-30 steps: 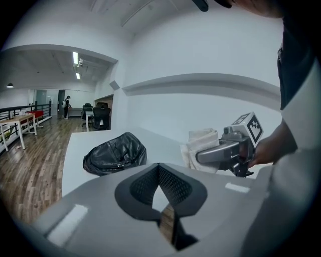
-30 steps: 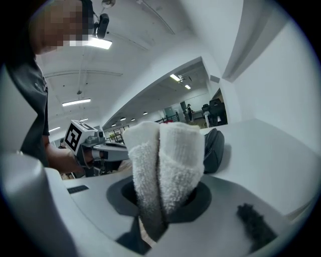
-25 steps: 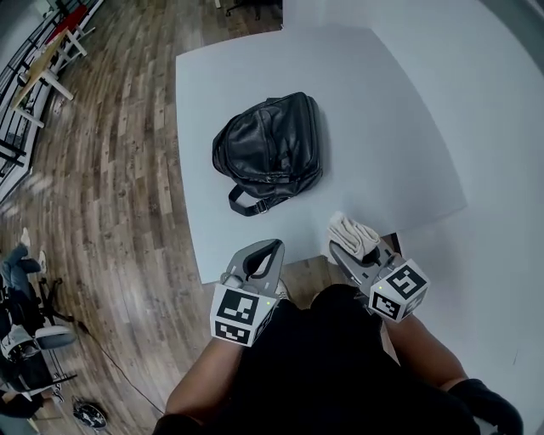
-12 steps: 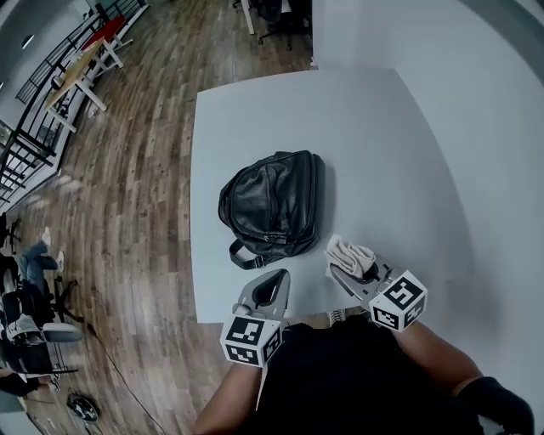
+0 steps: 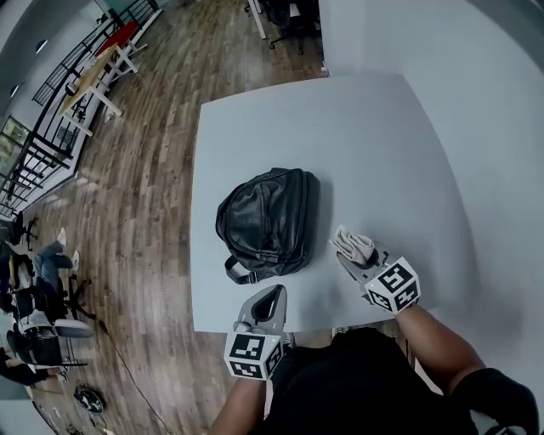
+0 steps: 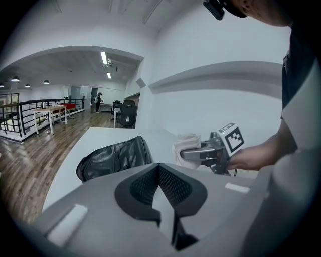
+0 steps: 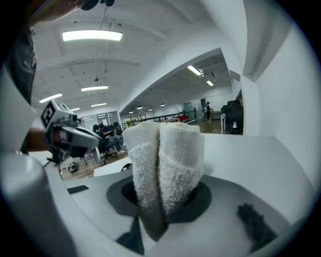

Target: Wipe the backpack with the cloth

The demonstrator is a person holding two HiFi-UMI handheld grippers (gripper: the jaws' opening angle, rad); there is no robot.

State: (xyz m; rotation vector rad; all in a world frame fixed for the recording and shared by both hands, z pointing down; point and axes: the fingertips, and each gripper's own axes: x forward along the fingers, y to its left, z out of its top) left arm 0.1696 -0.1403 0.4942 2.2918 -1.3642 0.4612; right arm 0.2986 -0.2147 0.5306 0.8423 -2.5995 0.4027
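**A:** What's closest to you?

**B:** My left claw (image 5: pixel 273 294), at the near edge of the table (image 5: pixel 382 144). Its jaws are pressed together with nothing between them.

**A:** And the other one?

**B:** My right claw (image 5: pixel 357 262) is a little further in, over the table. It's clamped tight on the cloth (image 5: pixel 353 245), a pale towel folded double that sticks up past the jaw tips.

**A:** Is the cloth on the backpack?

**B:** No. The backpack (image 5: pixel 268 223) lies flat just beyond my left claw and to the left of the cloth. There's a strip of bare table between cloth and bag. It's black and leathery, and its strap (image 5: pixel 242 273) loops out at the end nearest me.

**A:** Beyond that?

**B:** Bare tabletop, then wood floor (image 5: pixel 144 170) to the left. Office chairs (image 5: pixel 285 13) stand past the far edge.
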